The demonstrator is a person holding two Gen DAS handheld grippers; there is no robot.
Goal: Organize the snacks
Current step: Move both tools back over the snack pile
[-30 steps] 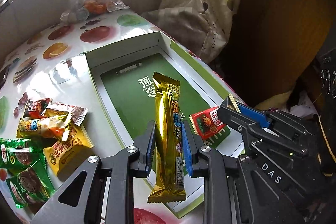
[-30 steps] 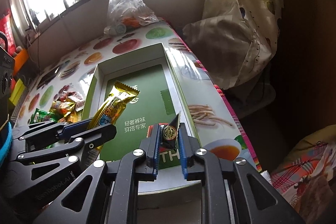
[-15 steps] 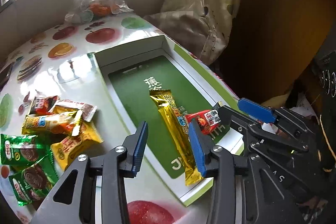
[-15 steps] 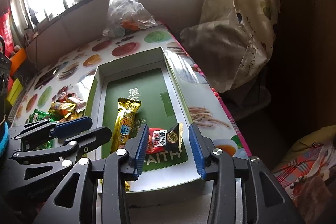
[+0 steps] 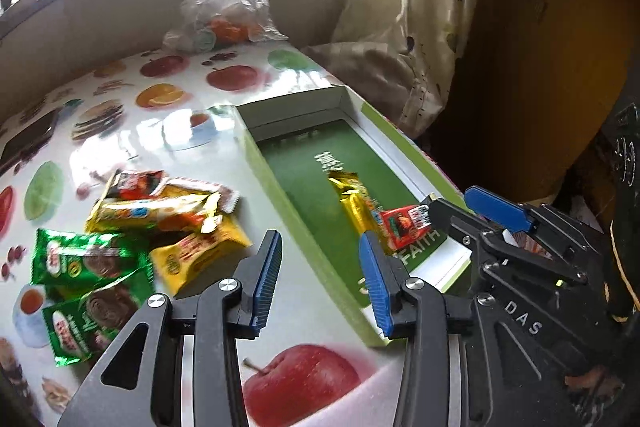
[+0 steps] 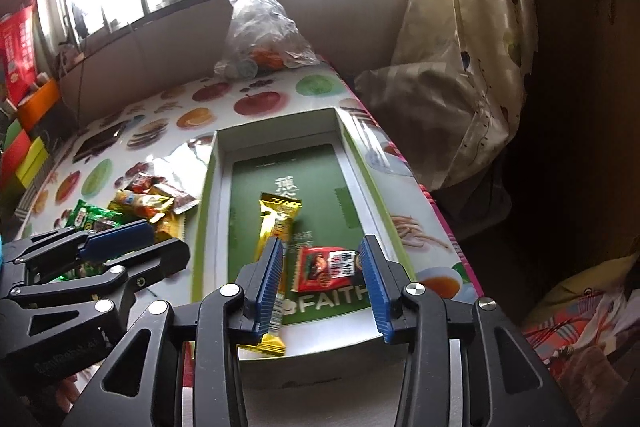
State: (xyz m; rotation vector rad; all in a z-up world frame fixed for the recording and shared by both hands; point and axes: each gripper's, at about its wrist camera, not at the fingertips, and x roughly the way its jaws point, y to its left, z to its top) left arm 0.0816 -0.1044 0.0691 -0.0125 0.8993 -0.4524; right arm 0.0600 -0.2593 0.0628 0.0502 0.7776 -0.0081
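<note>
snacks lie in two groups: a loose pile on the fruit-printed counter, and two pieces already inside the shallow green box. in the box a long gold bar runs lengthwise, its long axis roughly parallel to the box's long sides, and a small red packet sits just beside its near end

the left gripper has its fingers spread wide and holds nothing; it hovers over the box's left wall, with the pile ahead and off to the left of the fingers and the gold bar ahead and to the right. the right gripper is likewise wide open and empty, poised above the near end of the box, the red packet lying between and just beyond its fingers, the gold bar passing under the left finger

the relation that matters for the coming move, as i judge it: the unsorted pile lies to the left of both pairs of fingers, and the left gripper is clearly nearer. the closest piece is a yellow packet, just ahead-left of the left finger, its long axis slanting across the fingers' line, so a small turn of the wrist would probably be needed to close across its short side. green wrappers lie farther left, overlapping each other, which could make a clean single pick harder

a clear plastic bag sits well beyond the fingers at the counter's far end
</note>
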